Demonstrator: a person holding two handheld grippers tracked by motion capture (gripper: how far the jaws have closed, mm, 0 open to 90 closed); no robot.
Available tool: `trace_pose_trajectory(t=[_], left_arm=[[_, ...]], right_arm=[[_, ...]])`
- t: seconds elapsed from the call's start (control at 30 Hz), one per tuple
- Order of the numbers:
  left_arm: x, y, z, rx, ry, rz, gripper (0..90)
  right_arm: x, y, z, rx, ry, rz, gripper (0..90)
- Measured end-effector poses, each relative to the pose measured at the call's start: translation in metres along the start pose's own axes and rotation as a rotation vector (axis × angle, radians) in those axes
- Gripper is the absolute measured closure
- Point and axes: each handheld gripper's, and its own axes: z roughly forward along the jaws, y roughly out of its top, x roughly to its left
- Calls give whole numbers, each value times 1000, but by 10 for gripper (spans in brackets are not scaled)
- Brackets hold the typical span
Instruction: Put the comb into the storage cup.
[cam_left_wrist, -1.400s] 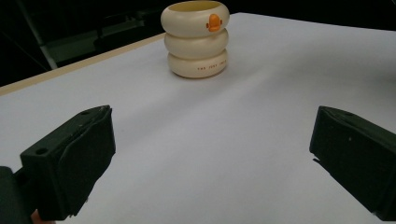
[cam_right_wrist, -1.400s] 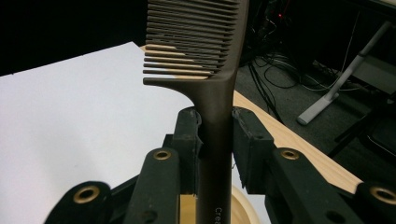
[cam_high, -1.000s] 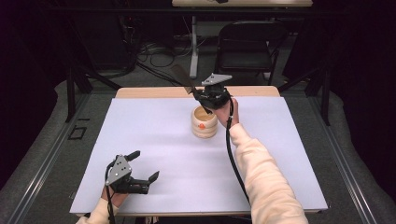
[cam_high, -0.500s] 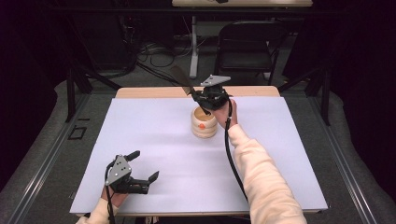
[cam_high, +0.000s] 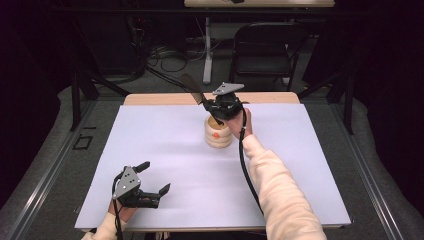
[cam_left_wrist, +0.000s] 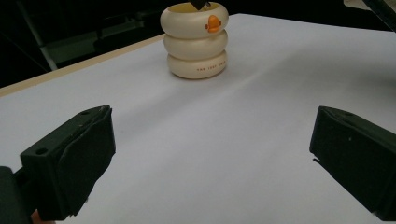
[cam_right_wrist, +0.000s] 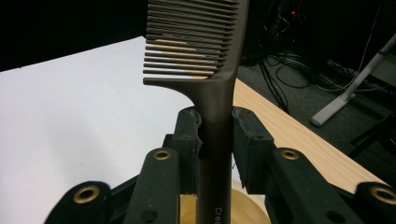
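A cream holder (cam_high: 218, 134) made of stacked rings, with an orange duck beak, stands upright at the table's far middle; it is also in the left gripper view (cam_left_wrist: 196, 42). My right gripper (cam_high: 209, 105) hovers just above it, shut on the handle of a dark brown comb (cam_high: 192, 88). In the right gripper view the pads (cam_right_wrist: 189, 140) squeeze the comb (cam_right_wrist: 212, 116), with its teeth pointing away and its lower end over the holder's mouth (cam_right_wrist: 247, 205). My left gripper (cam_high: 155, 177) rests at the near left, open with nothing between its fingers (cam_left_wrist: 70, 163).
A white sheet (cam_high: 165, 145) covers the table, and a strip of bare wood (cam_high: 165, 98) shows along the far edge. Behind the table are a dark folding chair (cam_high: 262, 47), floor cables and a white stand leg. Metal rails run along both sides.
The right gripper has shifted slightly above the holder, and the comb's toothed end now leans further out to the upper left. The left gripper has not moved.
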Motion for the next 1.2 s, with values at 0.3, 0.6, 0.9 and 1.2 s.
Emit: trace_pose_trajectory(t=[0.3, 0.6, 0.9, 1.2], left_arm=[[0, 0, 0, -1, 1, 3, 1], [0, 0, 0, -2, 1, 2, 1], [0, 0, 0, -1, 0, 5, 1], [0, 0, 0, -3, 0, 1, 1]], right_arm=[[-1, -7, 3, 5, 6, 3, 722], [-1, -12, 6, 14, 12, 1, 722], [2, -16, 7, 24, 21, -4, 722], [0, -23, 8, 39, 22, -2, 722]])
